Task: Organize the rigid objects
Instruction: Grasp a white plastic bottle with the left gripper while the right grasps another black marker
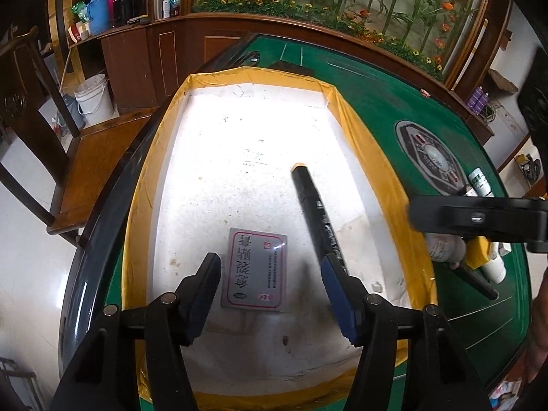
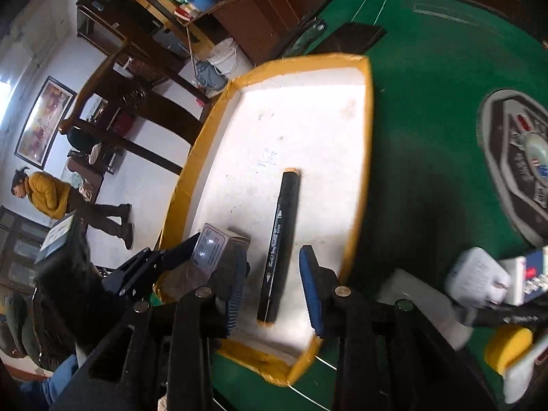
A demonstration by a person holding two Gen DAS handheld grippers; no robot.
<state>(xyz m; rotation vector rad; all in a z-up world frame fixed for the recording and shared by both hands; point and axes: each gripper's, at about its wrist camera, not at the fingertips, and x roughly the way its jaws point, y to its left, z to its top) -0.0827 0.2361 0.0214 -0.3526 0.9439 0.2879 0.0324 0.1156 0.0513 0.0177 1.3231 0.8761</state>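
Left gripper [image 1: 272,286] fingers [image 1: 205,284] released, nothing between the pads; we see the grey box [image 1: 255,270] flat on the white tray [image 1: 219,157] floor just beyond them; black marker [image 1: 316,212] lies loose beside it, touching neither; right gripper [image 2: 274,286] fingers also parted, straddling the marker without pressing it; tray sits on the green counter [image 1: 373,102]; more small items wait on the counter outside the tray.

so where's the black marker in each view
Left wrist: marker right of centre in the tray, beside the grey box.
Right wrist: marker low centre, between the open jaws.
Shared landmark: the tray's yellow rim.
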